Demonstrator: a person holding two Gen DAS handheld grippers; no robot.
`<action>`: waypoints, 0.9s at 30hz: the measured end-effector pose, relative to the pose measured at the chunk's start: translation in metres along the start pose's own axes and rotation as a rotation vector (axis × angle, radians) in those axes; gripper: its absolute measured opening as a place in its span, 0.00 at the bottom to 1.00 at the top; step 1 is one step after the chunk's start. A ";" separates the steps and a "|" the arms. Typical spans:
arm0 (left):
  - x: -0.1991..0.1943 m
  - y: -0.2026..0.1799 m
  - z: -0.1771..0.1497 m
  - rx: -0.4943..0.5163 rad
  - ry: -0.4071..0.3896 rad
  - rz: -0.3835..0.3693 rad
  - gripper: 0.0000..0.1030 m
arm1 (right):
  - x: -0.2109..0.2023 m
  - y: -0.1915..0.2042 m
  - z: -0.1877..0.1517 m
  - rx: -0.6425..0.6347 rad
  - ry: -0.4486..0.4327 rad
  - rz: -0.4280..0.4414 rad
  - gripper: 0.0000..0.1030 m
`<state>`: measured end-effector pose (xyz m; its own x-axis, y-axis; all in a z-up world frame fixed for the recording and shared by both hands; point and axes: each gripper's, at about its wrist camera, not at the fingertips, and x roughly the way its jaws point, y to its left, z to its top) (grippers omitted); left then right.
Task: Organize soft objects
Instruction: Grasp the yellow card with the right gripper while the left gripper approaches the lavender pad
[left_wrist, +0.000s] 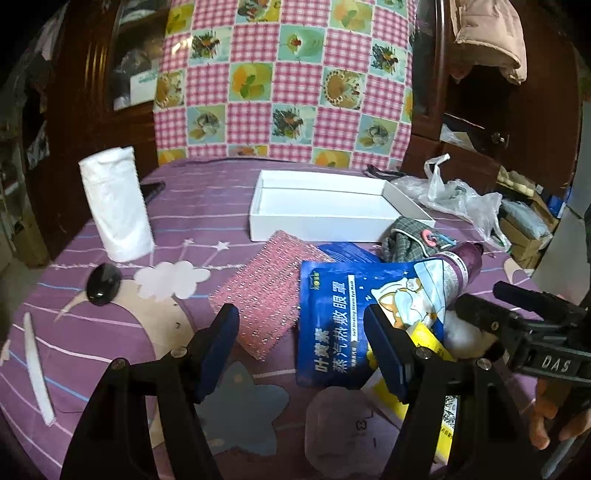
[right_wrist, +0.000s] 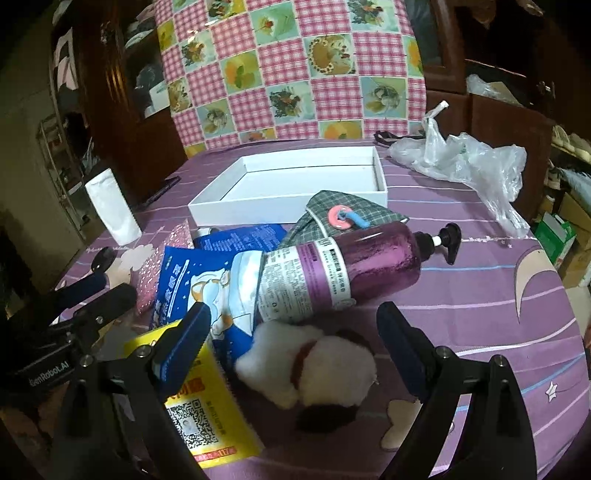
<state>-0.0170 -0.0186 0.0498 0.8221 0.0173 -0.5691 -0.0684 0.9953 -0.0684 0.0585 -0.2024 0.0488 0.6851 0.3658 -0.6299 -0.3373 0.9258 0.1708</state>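
My left gripper (left_wrist: 301, 312) hangs open over a pink glittery sponge cloth (left_wrist: 266, 295) and a blue eye-mask packet (left_wrist: 340, 325), touching neither. In the right wrist view, my right gripper (right_wrist: 293, 312) is open above a white and brown plush toy (right_wrist: 314, 369), which lies between its fingers without touching the pads. A grey plaid cloth (right_wrist: 332, 210) with a pink ring lies behind a purple pump bottle (right_wrist: 362, 266). An open white box (right_wrist: 288, 216) sits further back. The plush (left_wrist: 461, 339) is mostly hidden in the left wrist view.
A yellow packet (right_wrist: 210, 402) lies under the right gripper's left finger. A white roll (left_wrist: 114, 206) stands at the left, with a black oval object (left_wrist: 103, 284) near it. A crumpled plastic bag (right_wrist: 465, 162) lies at the right. A checked quilt (left_wrist: 288, 74) stands behind the purple sheet (right_wrist: 480, 295).
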 end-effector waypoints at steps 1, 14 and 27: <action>-0.003 0.000 -0.001 -0.005 -0.003 0.006 0.68 | -0.001 -0.001 0.000 0.002 -0.005 -0.002 0.88; -0.019 0.011 -0.026 -0.072 0.071 0.164 0.68 | -0.006 0.046 -0.015 -0.211 0.061 0.182 0.83; -0.017 0.014 -0.032 -0.106 0.120 0.018 0.67 | -0.001 0.058 -0.024 -0.284 0.145 0.220 0.83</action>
<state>-0.0495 -0.0083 0.0322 0.7469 0.0177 -0.6647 -0.1473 0.9792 -0.1394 0.0226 -0.1516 0.0415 0.4845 0.5168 -0.7058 -0.6455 0.7558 0.1103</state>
